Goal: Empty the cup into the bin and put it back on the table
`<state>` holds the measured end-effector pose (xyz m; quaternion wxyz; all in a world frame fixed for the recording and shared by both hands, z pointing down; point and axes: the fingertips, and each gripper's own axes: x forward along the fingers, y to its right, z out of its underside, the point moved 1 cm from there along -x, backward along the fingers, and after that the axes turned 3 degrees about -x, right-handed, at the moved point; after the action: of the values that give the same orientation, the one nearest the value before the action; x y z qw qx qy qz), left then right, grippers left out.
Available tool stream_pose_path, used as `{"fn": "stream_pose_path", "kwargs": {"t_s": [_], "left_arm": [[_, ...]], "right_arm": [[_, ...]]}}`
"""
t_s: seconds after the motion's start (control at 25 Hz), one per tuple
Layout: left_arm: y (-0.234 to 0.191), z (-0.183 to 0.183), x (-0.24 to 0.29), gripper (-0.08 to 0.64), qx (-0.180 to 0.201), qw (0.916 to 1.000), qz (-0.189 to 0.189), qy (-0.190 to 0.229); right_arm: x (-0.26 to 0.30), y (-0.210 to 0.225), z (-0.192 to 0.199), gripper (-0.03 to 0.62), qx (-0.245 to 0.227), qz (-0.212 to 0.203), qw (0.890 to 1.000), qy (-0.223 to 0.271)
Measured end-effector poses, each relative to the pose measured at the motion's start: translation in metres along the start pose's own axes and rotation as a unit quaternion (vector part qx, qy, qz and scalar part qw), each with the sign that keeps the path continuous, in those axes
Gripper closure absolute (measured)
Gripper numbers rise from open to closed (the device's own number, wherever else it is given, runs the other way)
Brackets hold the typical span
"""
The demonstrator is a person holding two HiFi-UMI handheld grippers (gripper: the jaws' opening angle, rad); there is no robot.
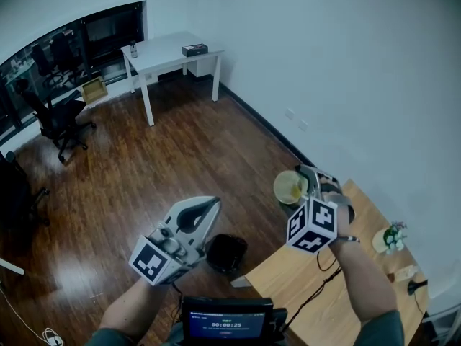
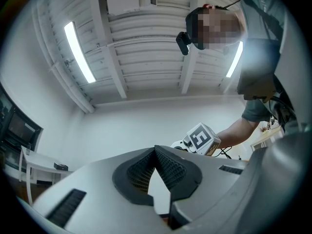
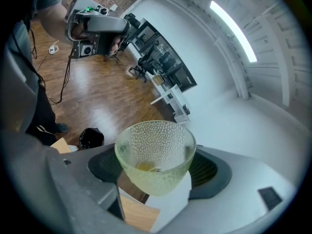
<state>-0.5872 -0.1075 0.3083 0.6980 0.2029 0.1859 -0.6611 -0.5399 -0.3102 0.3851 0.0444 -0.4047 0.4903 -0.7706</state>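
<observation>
Right gripper (image 1: 314, 182) had its jaws clamped on the cup (image 1: 290, 187), a dimpled yellow-green glass one. In the right gripper view the cup (image 3: 155, 152) sat between the two pads with its mouth tipped back toward the camera. There was a small yellowish bit at the bottom, can't tell what.

Cup was held in the air, just off the corner of the wooden table (image 1: 338, 294). The table lay behind and under the right forearm. A strip of the table (image 3: 139, 218) edge showed below the jaws.

Bin (image 1: 227, 253), with a black liner, was on the floor below and to the left of the right gripper, between the two grippers in the head view. From the right gripper's camera the bin (image 3: 91, 138) sat low left of the cup, well apart from it.

Left gripper (image 1: 207, 209) was raised, angled up and tilted toward the right one. Its pads met at the tips with nothing between them, only a narrow wedge of gap further back, and wall and ceiling beyond the left gripper (image 2: 156, 167). The right gripper's marker cube (image 2: 202, 138) showed just past its jaws.

Small potted plant (image 1: 392, 236) sat on the table off to the right of the right gripper. White desk (image 1: 169, 49) was far ahead of both.
</observation>
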Motion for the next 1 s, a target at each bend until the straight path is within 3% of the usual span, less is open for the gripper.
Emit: {"fn": "stream_pose_path", "kwargs": {"t_s": [0.24, 0.44, 0.6, 0.76, 1.0], "left_arm": [[0.0048, 0.0043, -0.0023, 0.568, -0.017, 0.9998, 0.004, -0.011], [0.004, -0.0004, -0.0009, 0.568, -0.001, 1.0, 0.0, -0.005], [0.0061, 0.0042, -0.0025, 0.568, -0.022, 0.9996, 0.004, -0.014], [0.0029, -0.0005, -0.0014, 0.568, -0.003, 1.0, -0.004, -0.004], [0.0046, 0.0053, -0.003, 0.568, -0.022, 0.9997, -0.005, -0.013]], "right_arm": [[0.0007, 0.0026, -0.0014, 0.198, -0.02, 0.004, 1.0, -0.006], [0.0057, -0.003, 0.0021, 0.198, -0.04, -0.002, 0.999, -0.018], [0.0069, -0.0027, 0.0026, 0.198, -0.06, -0.001, 0.998, -0.024], [0.0069, -0.0017, 0.0009, 0.198, -0.077, 0.001, 0.997, -0.027], [0.0089, -0.0016, -0.0029, 0.198, -0.094, 0.001, 0.995, -0.026]]}}
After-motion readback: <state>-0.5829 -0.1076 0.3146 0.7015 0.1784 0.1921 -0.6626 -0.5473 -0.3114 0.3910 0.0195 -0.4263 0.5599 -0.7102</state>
